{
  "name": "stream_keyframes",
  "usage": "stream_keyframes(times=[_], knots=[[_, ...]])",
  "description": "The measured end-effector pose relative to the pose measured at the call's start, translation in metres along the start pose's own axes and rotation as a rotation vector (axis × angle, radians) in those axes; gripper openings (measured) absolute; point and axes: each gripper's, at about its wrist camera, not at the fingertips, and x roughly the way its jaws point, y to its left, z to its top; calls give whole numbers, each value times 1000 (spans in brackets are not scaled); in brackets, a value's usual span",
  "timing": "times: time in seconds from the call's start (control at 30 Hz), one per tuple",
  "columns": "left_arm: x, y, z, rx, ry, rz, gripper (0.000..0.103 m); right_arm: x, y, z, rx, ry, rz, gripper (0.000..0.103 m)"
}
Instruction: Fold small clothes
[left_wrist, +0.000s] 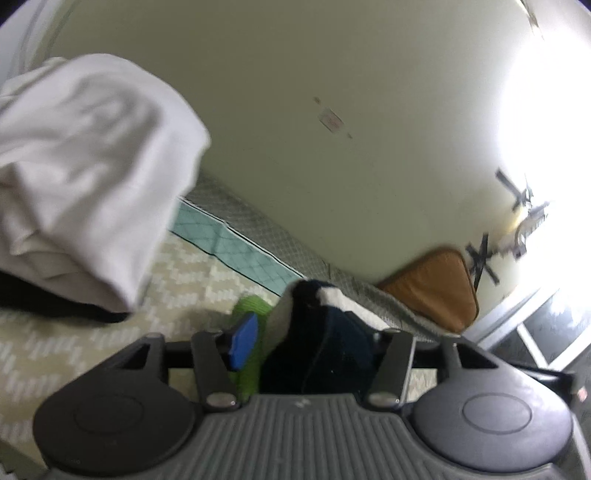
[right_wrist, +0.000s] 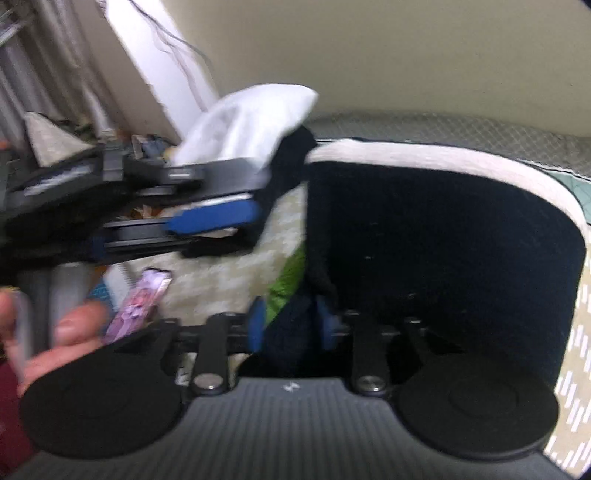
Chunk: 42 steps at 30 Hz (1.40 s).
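Left gripper (left_wrist: 314, 343): right pad hidden behind navy garment (left_wrist: 325, 354); white cloth (left_wrist: 85, 173) blurred, cut off at frame edge; hand (right_wrist: 55, 343) partly cropped.

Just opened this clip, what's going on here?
A person with a tool in each hand is working a dark garment with a white band on a patterned bed cover. Dark fabric is bunched between the pads of the right tool; a firm grip is unclear. The left tool is open, with the garment in its gap. A white cloth is close by.

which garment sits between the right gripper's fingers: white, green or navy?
The navy garment with the cream trim; the white garment and green garment lie beyond the right gripper.
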Motion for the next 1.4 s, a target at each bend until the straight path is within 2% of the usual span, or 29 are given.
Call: stream_keyframes(times=[0.03,0.13,0.2,0.33,0.4,0.5,0.53,0.57,0.6,0.63,0.67,0.73,0.83,0.93,1.0,1.07,1.13,1.2,1.23,1.27,1.3,1.4], knots=[[8,-6,0,16,14,1,57,-8,-1,-2,8,-1,38,52],[29,-13,-4,42,63,13,58,-31,-4,-6,-3,-14,71,51],[42,-12,-7,38,98,52,57,-59,-12,-11,4,-72,89,51],[33,-6,-15,22,88,44,57,-105,-39,-2,56,-245,0,40],[23,-7,-20,44,72,63,57,-111,-54,12,92,-289,-45,38],[19,-16,-29,95,70,110,50,-87,-61,38,63,-280,-45,38],[19,-18,-32,118,72,137,34,-73,-61,46,48,-259,-38,38],[22,-19,-34,135,82,161,23,-56,-61,54,31,-227,-35,38],[24,-17,-36,130,95,171,19,-32,-63,61,25,-169,-32,38],[26,-12,-37,114,105,188,18,-17,-66,62,23,-104,-37,37],[27,-8,-39,109,104,202,18,5,-68,61,-1,-50,-87,37],[26,-3,-40,110,86,206,18,20,-67,59,-27,-73,-118,37],[26,-4,-39,119,90,209,19,12,-69,57,-24,-63,-127,37],[24,-11,-37,140,95,223,21,13,-67,52,-26,-99,-123,40],[15,-16,-33,148,96,209,33,1,-67,47,-6,-150,-97,43],[0,-21,-27,176,35,225,69,-20,-73,42,53,-224,-31,55],[-12,-22,-23,206,-27,245,86,-52,-82,30,126,-338,12,68],[-15,-19,-19,190,-34,230,88,-77,-95,12,186,-406,7,71],[-13,-17,-19,177,-28,214,92,-86,-103,1,217,-422,-5,73],[-10,-16,-19,170,-21,202,99,-93,-110,-10,256,-428,-21,74],[-5,-15,-20,166,-14,191,101,-97,-117,-20,295,-423,-30,75],[12,-15,-25,186,3,170,103,-99,-139,-54,411,-393,-3,76]])
